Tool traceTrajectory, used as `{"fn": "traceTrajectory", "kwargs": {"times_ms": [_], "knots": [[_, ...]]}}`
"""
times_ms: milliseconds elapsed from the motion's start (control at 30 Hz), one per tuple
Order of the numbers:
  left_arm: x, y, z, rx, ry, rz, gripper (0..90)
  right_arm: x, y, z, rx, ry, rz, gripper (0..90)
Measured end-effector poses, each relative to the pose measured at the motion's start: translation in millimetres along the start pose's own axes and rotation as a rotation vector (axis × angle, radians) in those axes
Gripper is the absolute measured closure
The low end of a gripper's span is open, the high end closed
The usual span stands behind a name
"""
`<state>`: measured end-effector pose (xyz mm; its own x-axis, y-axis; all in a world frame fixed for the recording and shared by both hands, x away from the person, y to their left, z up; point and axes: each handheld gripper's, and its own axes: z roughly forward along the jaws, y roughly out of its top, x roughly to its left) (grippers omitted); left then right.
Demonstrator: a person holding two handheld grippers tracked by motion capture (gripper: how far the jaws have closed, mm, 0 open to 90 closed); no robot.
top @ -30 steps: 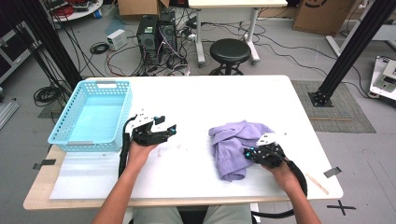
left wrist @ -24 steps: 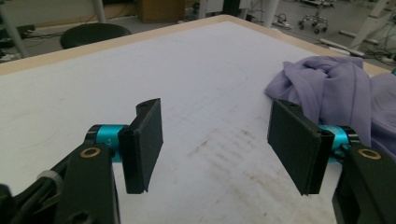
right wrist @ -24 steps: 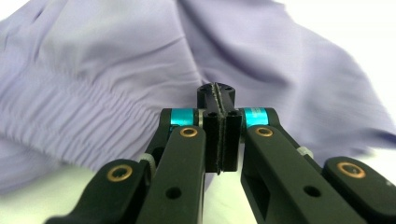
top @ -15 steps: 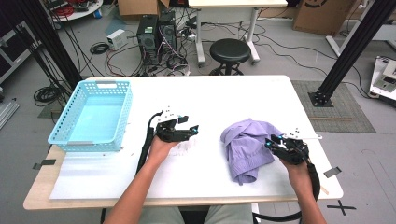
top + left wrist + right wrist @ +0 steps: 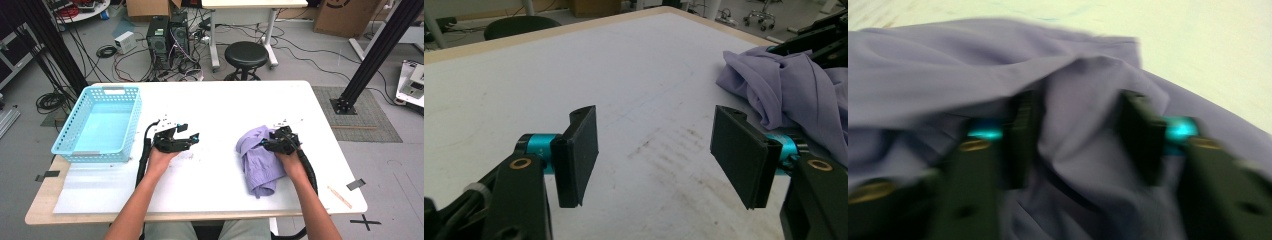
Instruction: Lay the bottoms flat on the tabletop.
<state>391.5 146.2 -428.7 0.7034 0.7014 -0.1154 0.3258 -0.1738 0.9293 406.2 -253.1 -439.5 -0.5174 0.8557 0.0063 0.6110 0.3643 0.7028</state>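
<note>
The lilac shirt [image 5: 260,160] lies crumpled on the white table [image 5: 225,110], well to the right of the light-blue basket [image 5: 97,125], which stands at the table's left edge with nothing in it. The work in hand looks like gathering or arranging the shirt, and judging by how it lies, still bunched in loose folds and not laid flat or folded, little of that is done; if it is meant for the basket, the whole carry across the table is left. The right gripper [image 5: 272,142] sits at the shirt's far side, and its jaws have just been opening: in the right gripper view they stand apart with a ridge of cloth [image 5: 1083,125] between them, though the blur hides whether the pads press on it. The left gripper [image 5: 654,150], between basket and shirt, is spread wide over bare tabletop, holding nothing, with the shirt's near edge off to one side. The tabletop shows faint scuffs near the left gripper. Beyond the table, on a grey floor, stand a black stool [image 5: 247,52], computer towers [image 5: 170,35] and tangled cables.
</note>
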Motion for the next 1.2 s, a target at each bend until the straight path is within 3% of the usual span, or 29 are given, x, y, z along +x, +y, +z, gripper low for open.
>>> {"fn": "traceTrajectory", "kwargs": {"times_ms": [67, 167, 433, 600, 667, 700, 767, 867, 1067, 1200], "knots": [[2.7, -2.0, -3.6, -0.001, 0.010, -0.004, 35.6, 6.3, 7.9, 6.9, 0.010, 0.038, -0.043, 75.5], [6.5, -3.9, -8.8, -0.004, 0.021, -0.012, 35.7, 19.9, 20.5, 14.6, -0.007, 0.097, -0.101, 82.7], [14.8, -4.0, -27.4, -0.023, 0.063, -0.007, 35.7, 79.3, 56.1, 37.7, -0.048, 0.300, -0.279, 87.6], [21.3, -5.4, -38.0, -0.030, 0.084, -0.018, 35.7, 115.2, 59.0, 39.7, -0.093, 0.503, -0.436, 88.0], [22.6, -5.8, -39.8, -0.031, 0.085, -0.024, 35.6, 120.3, 57.8, 35.9, -0.104, 0.539, -0.463, 81.3], [22.8, -5.6, -40.1, -0.035, 0.087, -0.023, 35.7, 120.4, 57.3, 32.6, -0.110, 0.554, -0.452, 76.4], [21.9, -5.0, -39.2, -0.036, 0.084, -0.026, 35.7, 116.0, 56.2, 23.7, -0.136, 0.552, -0.402, 68.7], [19.3, -2.8, -35.5, -0.033, 0.072, -0.019, 35.7, 100.6, 50.4, 10.6, -0.172, 0.506, -0.321, 57.0], [10.6, 2.8, -20.7, -0.027, 0.038, -0.014, 35.6, 56.3, 19.5, -13.0, -0.194, 0.379, -0.176, 51.4], [2.4, 7.6, -7.3, -0.019, 0.008, -0.007, 35.6, 31.8, -4.8, -26.3, -0.166, 0.248, -0.136, 51.9]]}}
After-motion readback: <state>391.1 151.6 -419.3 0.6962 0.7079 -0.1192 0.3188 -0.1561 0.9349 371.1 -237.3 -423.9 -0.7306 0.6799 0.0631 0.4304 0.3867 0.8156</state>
